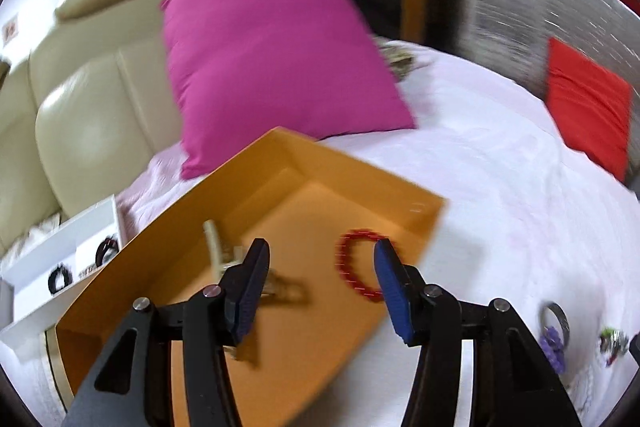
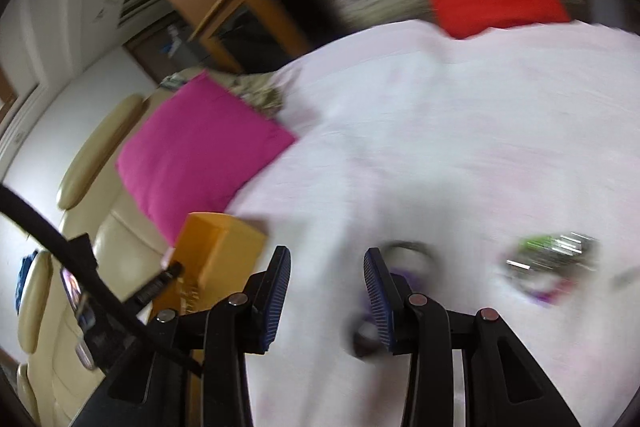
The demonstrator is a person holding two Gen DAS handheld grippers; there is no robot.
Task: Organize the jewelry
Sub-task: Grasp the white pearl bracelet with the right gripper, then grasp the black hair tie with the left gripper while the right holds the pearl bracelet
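Orange tray (image 1: 384,183), one red bracelet (image 1: 360,269)

Glossy leather headboard (image 1: 92,131); matt cardboard tray (image 1: 304,195).

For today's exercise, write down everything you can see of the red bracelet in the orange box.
The red bracelet is a closed ring of small, glossy red beads, seemingly strung together, though motion blur softens the detail. It lies flat on the floor of the shallow orange box, near the box's right wall. Nothing holds it: the left gripper hovers open above, and its right blue finger covers the ring's right edge in the left wrist view. Other pieces in the box lie apart from it.
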